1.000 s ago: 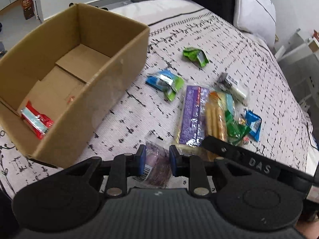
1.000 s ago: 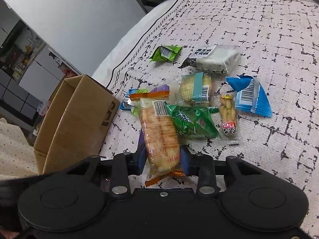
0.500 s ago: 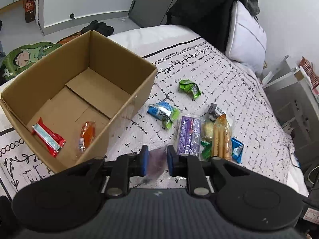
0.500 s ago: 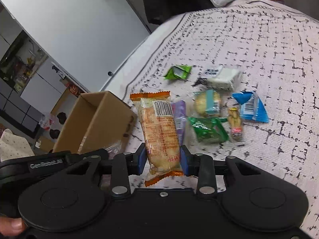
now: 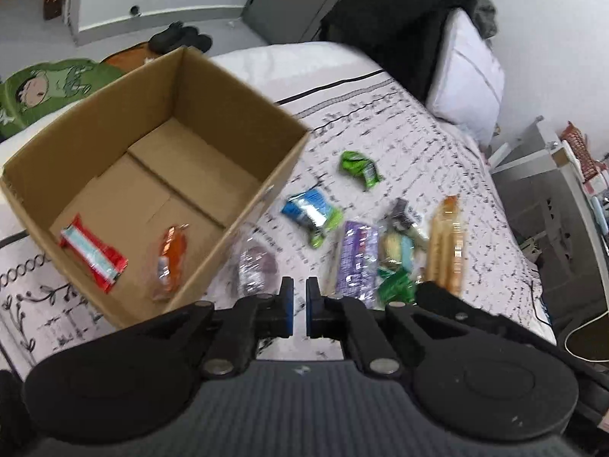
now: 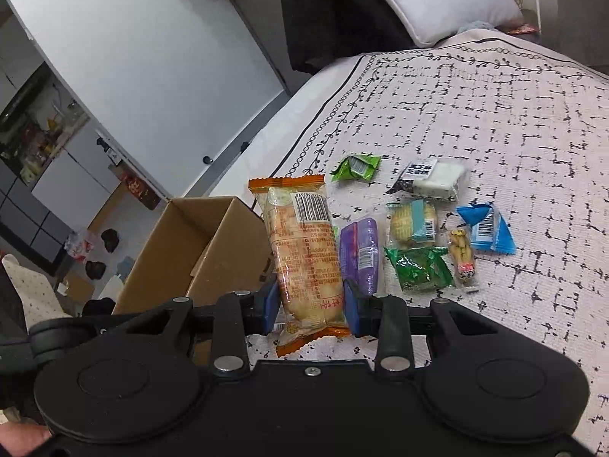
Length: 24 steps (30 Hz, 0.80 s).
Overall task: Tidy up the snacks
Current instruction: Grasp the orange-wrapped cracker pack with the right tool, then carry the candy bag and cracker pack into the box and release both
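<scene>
A: Where does the right claw stand?

B: Its blue pads are clamped on the lower part of a long clear-wrapped orange-ended pastry packet, held upright above the patterned white bedspread, just beside the open brown cardboard box.

A: And the left claw?

B: Empty, its jaws drawn nearly together with only a thin gap between them, hovering above the bed near the box's near corner. A small clear packet with purple contents lies on the bedspread just beyond it, beside the box wall.

A: What's inside the box?

B: A red-and-white wrapped bar and an orange-tinted clear packet, both flat on the bottom.

A: The other snacks?

B: Scattered on the bedspread: a long purple packet, a dark green crinkled packet, a blue triangular packet, a white cake in black-labelled wrap, a small bright green packet.
</scene>
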Tool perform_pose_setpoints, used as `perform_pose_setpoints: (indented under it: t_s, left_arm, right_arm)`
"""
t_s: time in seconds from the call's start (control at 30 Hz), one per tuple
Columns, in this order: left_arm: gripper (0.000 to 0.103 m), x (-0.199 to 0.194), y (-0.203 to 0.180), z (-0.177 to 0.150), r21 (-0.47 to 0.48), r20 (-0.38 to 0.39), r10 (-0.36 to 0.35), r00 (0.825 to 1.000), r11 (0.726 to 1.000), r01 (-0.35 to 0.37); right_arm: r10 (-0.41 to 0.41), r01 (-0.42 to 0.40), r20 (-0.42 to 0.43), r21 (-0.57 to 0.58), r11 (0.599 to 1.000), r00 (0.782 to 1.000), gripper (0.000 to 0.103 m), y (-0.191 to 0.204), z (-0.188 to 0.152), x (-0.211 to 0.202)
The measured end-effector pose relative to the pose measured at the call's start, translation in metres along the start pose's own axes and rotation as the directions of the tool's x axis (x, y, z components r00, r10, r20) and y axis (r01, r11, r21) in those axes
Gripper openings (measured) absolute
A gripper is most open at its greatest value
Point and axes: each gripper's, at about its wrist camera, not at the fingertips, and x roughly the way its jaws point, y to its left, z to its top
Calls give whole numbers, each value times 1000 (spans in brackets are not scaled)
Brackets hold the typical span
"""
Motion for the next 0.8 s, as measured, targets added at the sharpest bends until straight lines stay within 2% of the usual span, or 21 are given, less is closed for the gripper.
perform_pose_setpoints:
  t_s: [0.2, 0.27, 0.37, 0.53, 0.67, 0.8]
  left_arm:
    - [10, 8, 10, -3, 5, -56, 28, 998, 1000, -27]
    - [15, 12, 11, -5, 9, -71, 46, 996, 999, -46]
    - [28, 16, 8, -8, 25, -80, 60, 995, 998, -58]
    - [43, 24, -6, -18, 76, -53, 76, 996, 995, -71]
    - [47, 35, -11, -22, 31, -19, 120, 993, 992, -119]
    - [52, 42, -19, -27, 10, 46, 187, 981, 982, -188]
  right_arm:
    - [-8, 8, 5, 34, 999, 1000, 34, -8, -15, -3]
    - [-5, 5, 6, 51, 999, 1000, 34, -12, -21, -3]
    - [10, -11, 14, 83, 996, 1000, 34, -22, -28, -1]
    - [32, -35, 23, 123, 992, 999, 34, -36, -30, 1]
    - [60, -65, 39, 144, 987, 997, 34, -44, -27, 2]
    - [89, -95, 42, 166, 982, 995, 34, -52, -26, 4]
